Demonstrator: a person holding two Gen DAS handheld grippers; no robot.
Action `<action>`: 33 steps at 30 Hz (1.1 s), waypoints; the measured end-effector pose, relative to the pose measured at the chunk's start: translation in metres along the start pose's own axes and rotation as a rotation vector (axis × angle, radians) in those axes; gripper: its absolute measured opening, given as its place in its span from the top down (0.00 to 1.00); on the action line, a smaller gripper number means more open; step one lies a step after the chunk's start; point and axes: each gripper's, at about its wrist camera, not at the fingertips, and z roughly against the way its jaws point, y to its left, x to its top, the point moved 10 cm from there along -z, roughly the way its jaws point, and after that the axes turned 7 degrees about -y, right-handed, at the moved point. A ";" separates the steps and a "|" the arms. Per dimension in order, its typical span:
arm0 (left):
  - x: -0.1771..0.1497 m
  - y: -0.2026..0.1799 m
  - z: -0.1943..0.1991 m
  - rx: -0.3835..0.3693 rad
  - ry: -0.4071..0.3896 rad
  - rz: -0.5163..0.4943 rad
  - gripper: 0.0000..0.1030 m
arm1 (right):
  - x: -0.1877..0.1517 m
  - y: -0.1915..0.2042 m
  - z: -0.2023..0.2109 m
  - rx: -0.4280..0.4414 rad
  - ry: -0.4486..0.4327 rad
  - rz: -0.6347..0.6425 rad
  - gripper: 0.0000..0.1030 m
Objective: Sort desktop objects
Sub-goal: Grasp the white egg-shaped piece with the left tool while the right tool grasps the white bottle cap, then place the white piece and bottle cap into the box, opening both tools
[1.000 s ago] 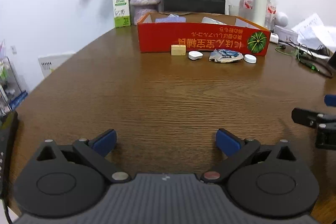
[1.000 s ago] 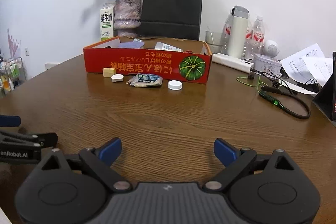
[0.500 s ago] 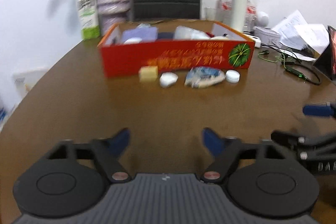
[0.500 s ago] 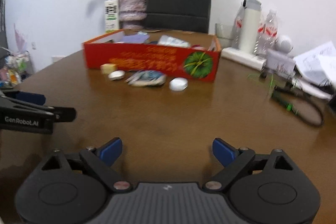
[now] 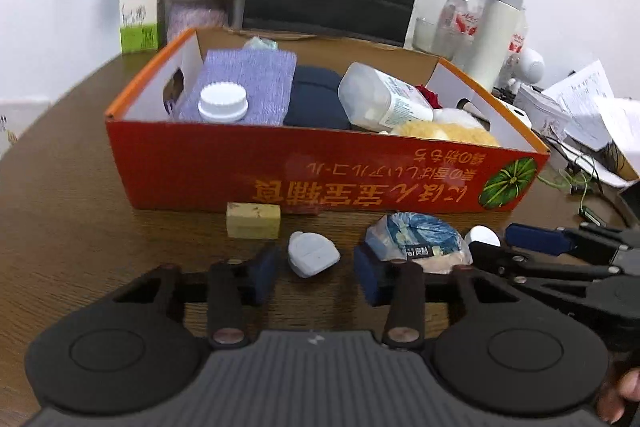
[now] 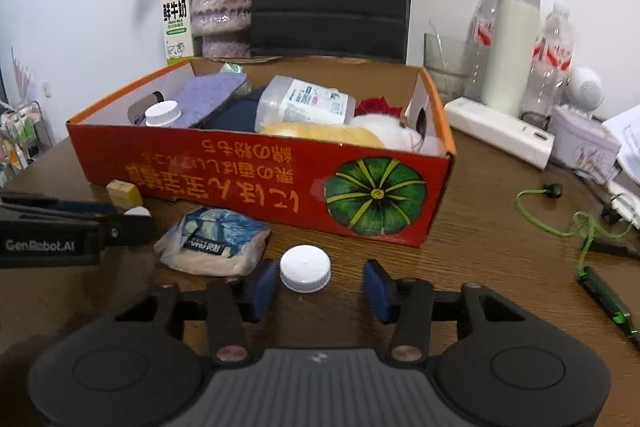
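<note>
1. While its jaws are closing, the left gripper (image 5: 314,273) has fingers (image 5: 262,273) either side of a small white plastic piece (image 5: 312,258), not yet pressing it.
2. Closing likewise, the right gripper (image 6: 318,285) brackets a white bottle cap (image 6: 305,267) on the bench (image 6: 500,247), a gap showing on the right.
3. Between them lies a blue-printed packet (image 6: 214,241); a yellow block (image 5: 253,220) sits leftward.
4. Behind stands the filled red cardboard box (image 6: 256,183).

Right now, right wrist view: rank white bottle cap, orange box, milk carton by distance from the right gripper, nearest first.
1. White bottle cap: on the table between the right gripper's closing pads, nearer the left one.
2. Orange box: just behind the cap, across mid-table.
3. Milk carton: far back left, beyond the box, beside the vase.
</note>
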 end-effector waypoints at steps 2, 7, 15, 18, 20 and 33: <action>0.001 -0.001 -0.003 0.001 -0.006 0.003 0.71 | 0.000 0.001 0.001 0.001 -0.010 0.004 0.72; -0.002 -0.007 -0.001 0.001 -0.023 -0.034 0.72 | -0.001 0.002 0.002 0.012 -0.029 0.004 0.74; -0.008 -0.005 0.040 0.005 -0.037 -0.015 0.72 | -0.011 0.010 0.029 0.027 -0.019 -0.014 0.74; -0.021 -0.002 0.063 0.009 -0.032 0.002 0.72 | -0.021 0.012 0.048 0.032 -0.025 -0.051 0.74; -0.032 -0.001 0.074 0.014 -0.020 0.013 0.72 | -0.028 0.010 0.064 0.018 -0.041 -0.103 0.74; -0.088 -0.009 0.141 -0.031 0.017 0.025 0.72 | -0.077 0.051 0.151 0.014 -0.063 -0.067 0.74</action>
